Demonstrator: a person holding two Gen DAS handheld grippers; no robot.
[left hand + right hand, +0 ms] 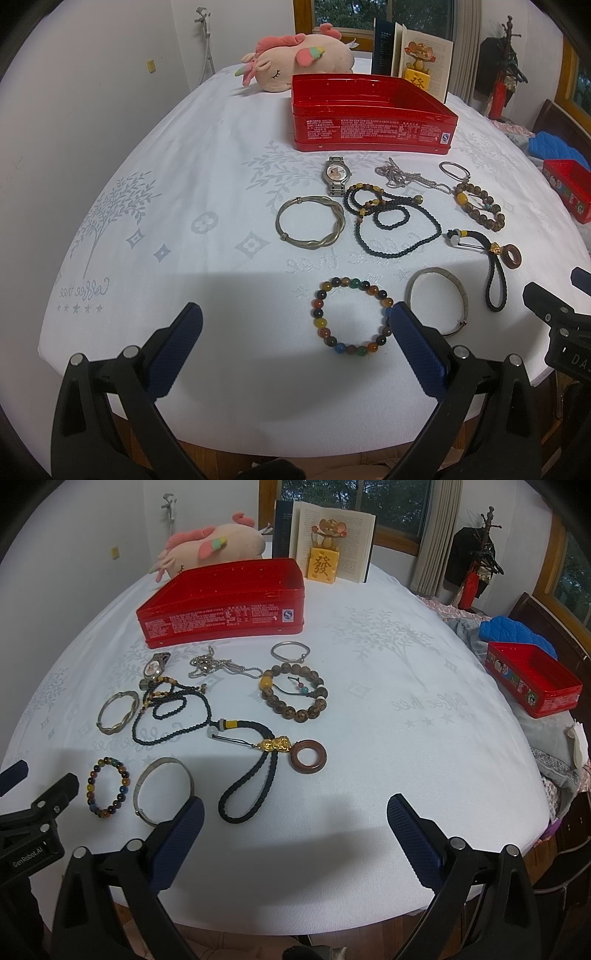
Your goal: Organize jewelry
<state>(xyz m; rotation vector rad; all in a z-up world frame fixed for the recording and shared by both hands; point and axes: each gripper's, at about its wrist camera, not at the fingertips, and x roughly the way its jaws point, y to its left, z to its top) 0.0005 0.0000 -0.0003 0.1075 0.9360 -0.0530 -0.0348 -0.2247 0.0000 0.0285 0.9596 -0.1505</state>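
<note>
Right now I hold both tongs apart and empty: left gripper (295, 328) near the multicoloured bead bracelet (351, 315), right gripper (295, 819) nearby. Jewelry lies loose, near of the red tin (369, 110). I risk snagging the tangled black bead necklace (399, 225), dragging its neighbours along.

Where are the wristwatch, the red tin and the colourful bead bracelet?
wristwatch (336, 173), left wrist view, on its dial.
red tin (373, 131), left wrist view, on its printed front wall.
colourful bead bracelet (90, 785), right wrist view, on a bead on its left side.
</note>
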